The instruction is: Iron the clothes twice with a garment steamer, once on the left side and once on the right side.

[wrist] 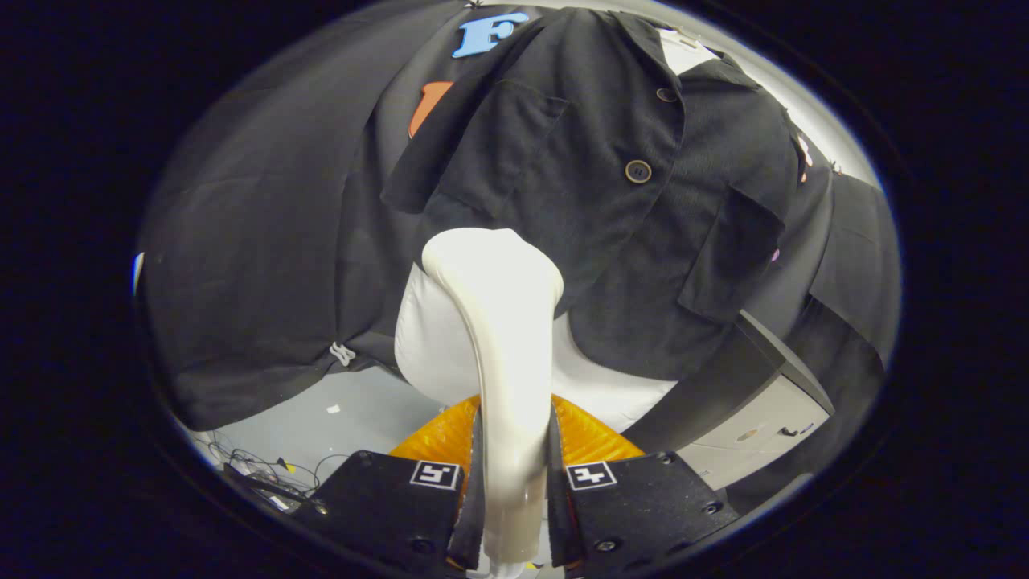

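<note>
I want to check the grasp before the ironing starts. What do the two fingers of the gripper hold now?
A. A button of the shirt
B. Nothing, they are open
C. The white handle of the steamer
C: the gripper is shut on the steamer's white handle, both fingers pressing its sides, with the dark shirt beyond.

The gripper (514, 474) is clamping its two fingers (476, 482) on the handle of the garment steamer (502, 338), one pressing on each side. The jaws are standing nearly closed, with only the handle's width between them, and the fingers are running parallel and pointing forward. The finger blocks are sitting level on either side of the handle.
</note>
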The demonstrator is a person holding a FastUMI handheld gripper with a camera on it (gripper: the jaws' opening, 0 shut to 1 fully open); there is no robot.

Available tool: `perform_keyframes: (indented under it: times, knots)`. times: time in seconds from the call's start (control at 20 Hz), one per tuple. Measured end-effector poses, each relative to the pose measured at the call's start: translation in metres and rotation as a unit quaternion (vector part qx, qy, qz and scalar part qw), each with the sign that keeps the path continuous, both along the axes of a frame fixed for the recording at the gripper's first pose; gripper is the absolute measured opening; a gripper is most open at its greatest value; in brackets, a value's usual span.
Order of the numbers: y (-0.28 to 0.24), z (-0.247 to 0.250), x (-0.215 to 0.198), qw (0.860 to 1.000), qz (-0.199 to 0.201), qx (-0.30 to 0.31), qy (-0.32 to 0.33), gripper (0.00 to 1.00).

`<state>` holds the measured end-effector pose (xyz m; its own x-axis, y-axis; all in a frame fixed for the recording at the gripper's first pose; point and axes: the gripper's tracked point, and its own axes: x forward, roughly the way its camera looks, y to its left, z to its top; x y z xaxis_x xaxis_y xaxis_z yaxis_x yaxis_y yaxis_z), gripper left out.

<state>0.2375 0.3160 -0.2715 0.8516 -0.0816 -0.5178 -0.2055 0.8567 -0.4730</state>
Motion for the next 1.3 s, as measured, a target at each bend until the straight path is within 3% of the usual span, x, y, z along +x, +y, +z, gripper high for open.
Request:
perform_keyframes:
  times: [0.4, 1.15, 1.3]
  knots:
    - [-0.026, 0.064, -0.051, 0.998, -0.007, 0.058, -0.017, 0.35]
    - [-0.225, 0.127, -0.145, 0.989, -0.104, 0.104, -0.009, 0.35]
    - [-0.266, 0.138, -0.158, 0.987, -0.106, 0.12, -0.01, 0.35]
